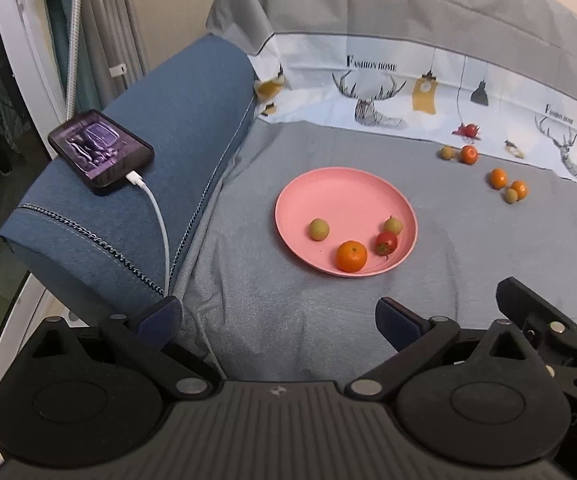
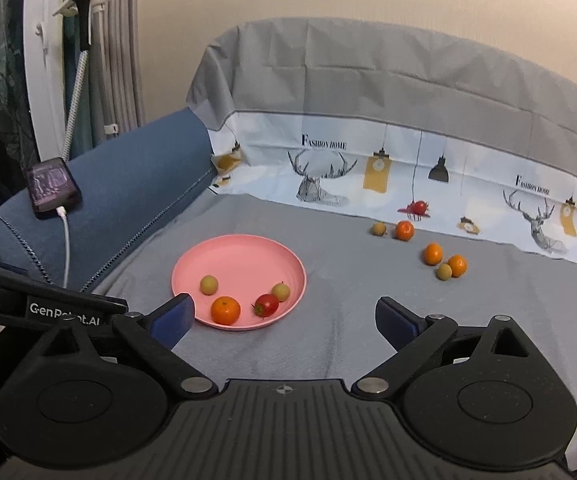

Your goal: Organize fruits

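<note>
Grey bedding spreads from the blue armrest with its phone at 9 o'clock, past the pink plate (four fruits inside), to loose fruits at 2 o'clock, so the right gripper, jaws wide and empty like the left gripper, should probably cross open cloth, descending straight over one orange.

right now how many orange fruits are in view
4: one on the pink plate at; three on the grey cloth at and. None seem hidden.
</note>
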Motion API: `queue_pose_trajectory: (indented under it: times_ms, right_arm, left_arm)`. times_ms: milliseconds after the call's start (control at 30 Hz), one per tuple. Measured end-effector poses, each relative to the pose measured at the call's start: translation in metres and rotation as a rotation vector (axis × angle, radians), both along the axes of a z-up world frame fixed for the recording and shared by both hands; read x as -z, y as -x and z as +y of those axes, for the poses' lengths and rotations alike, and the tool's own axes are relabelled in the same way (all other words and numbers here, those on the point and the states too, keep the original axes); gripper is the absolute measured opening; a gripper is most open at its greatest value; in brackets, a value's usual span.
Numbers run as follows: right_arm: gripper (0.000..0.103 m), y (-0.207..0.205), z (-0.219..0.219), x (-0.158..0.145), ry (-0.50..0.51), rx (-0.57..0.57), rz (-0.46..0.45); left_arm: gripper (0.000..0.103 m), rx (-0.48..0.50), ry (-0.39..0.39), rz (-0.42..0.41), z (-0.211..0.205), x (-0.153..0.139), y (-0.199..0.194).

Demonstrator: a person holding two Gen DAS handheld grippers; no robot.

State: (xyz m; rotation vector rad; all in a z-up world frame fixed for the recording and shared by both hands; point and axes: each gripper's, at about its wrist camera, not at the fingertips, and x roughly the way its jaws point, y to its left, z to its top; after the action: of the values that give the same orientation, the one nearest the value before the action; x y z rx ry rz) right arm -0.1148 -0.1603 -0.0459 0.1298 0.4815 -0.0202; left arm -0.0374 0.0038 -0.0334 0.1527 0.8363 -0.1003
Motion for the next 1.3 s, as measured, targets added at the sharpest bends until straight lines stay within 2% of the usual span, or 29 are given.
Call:
queue_pose_trajectory:
  times_ms: [433,1300]
  right_arm:
    - [0.098,0.015,0.0,-0.007,0.0,0.011,-0.028]
    - [0.098,-0.013,-0.006,0.015,-0.038,0.006,0.058]
  left_arm:
    - [0.103,0.004,0.007,-0.023,0.003,-0.007,0.011]
    - [0.103,0.022,-0.03,0.056,-0.004,0.017,-0.013]
